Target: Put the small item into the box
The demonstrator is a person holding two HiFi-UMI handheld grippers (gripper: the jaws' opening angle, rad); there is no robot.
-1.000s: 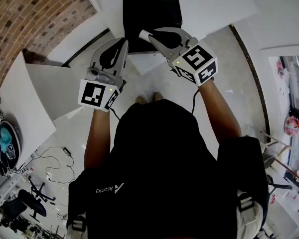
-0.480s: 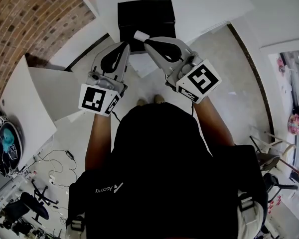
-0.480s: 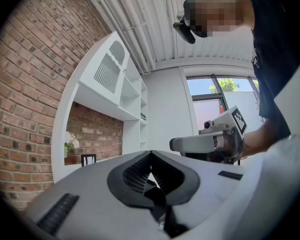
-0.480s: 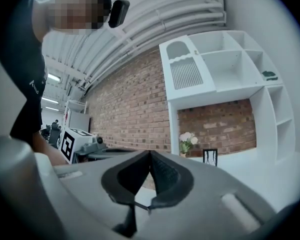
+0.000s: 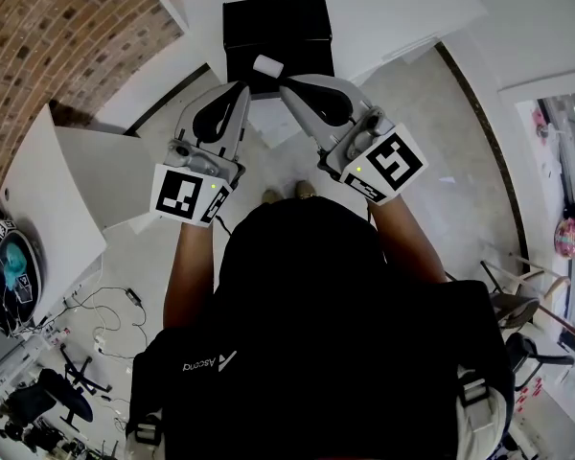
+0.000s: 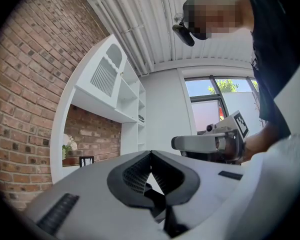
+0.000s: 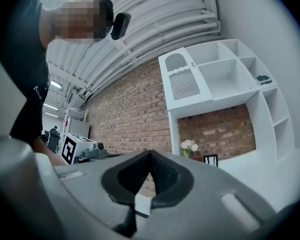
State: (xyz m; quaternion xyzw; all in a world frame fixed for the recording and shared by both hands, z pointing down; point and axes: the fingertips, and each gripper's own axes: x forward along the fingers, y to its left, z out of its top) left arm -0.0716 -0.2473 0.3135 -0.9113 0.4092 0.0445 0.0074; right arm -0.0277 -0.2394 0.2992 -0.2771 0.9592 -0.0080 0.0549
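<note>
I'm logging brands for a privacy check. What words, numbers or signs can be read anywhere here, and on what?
"Ascend", it seems, beside a small logo: on the person's black shirt.
On the left marker cube and right marker cube: only black-and-white code squares, no words.
On the black box and small white item: no print visible.
On the small black frame far off: too small to read.

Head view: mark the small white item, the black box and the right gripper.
small white item (image 5: 267, 65), head view, top face
black box (image 5: 278, 23), head view, bare middle of its dark surface
right gripper (image 5: 284, 85), head view, closed jaw tips
</note>
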